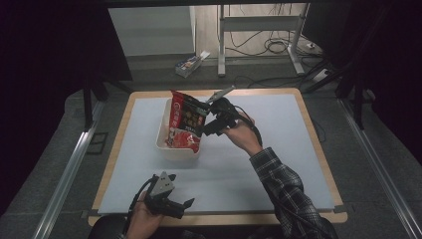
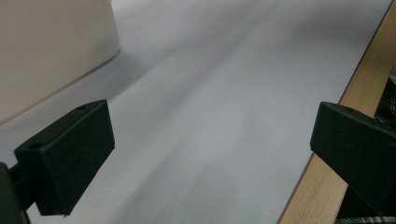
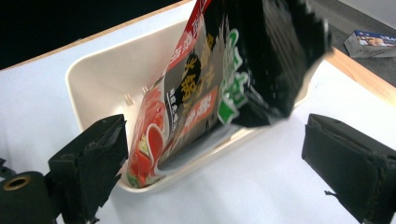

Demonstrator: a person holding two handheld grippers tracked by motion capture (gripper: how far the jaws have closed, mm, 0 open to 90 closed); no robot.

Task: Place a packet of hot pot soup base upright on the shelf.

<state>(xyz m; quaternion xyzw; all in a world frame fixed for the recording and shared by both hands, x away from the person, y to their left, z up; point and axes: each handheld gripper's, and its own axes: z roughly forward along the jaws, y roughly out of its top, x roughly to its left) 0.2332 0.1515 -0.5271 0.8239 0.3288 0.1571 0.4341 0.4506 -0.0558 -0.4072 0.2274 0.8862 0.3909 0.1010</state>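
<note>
The snack packet [image 1: 186, 123] is standing tilted in the white tray [image 1: 161, 137], its lower end resting inside the tray and its upper end leaning up above the rim. The packet is showing a red and black printed face with white and green lettering; in the right gripper view the packet [image 3: 205, 88] is leaning across the tray [image 3: 100, 77], its dark upper part crumpled.

The right gripper [image 1: 211, 119] is sitting just beside the packet's upper right edge, at the tray's right side. In the right gripper view its jaws are standing wide apart, with the packet between and beyond them; neither jaw is visibly pressing on it. The right hand [image 1: 242, 130] is reaching forward and to the left, the plaid sleeve [image 1: 286, 191] running back toward the table's near edge.

The left gripper [image 1: 171, 203] is resting low at the near edge of the white mat [image 1: 278, 149], well apart from the tray, its jaws spread wide over bare mat in the left gripper view. The left hand [image 1: 144, 219] is gripping it from below.

The packet's lettering is too small to read. The upper end of the packet is cut off at the top of the right gripper view. A small box [image 1: 191, 63] is lying on the floor beyond the table [image 1: 318, 144].
</note>
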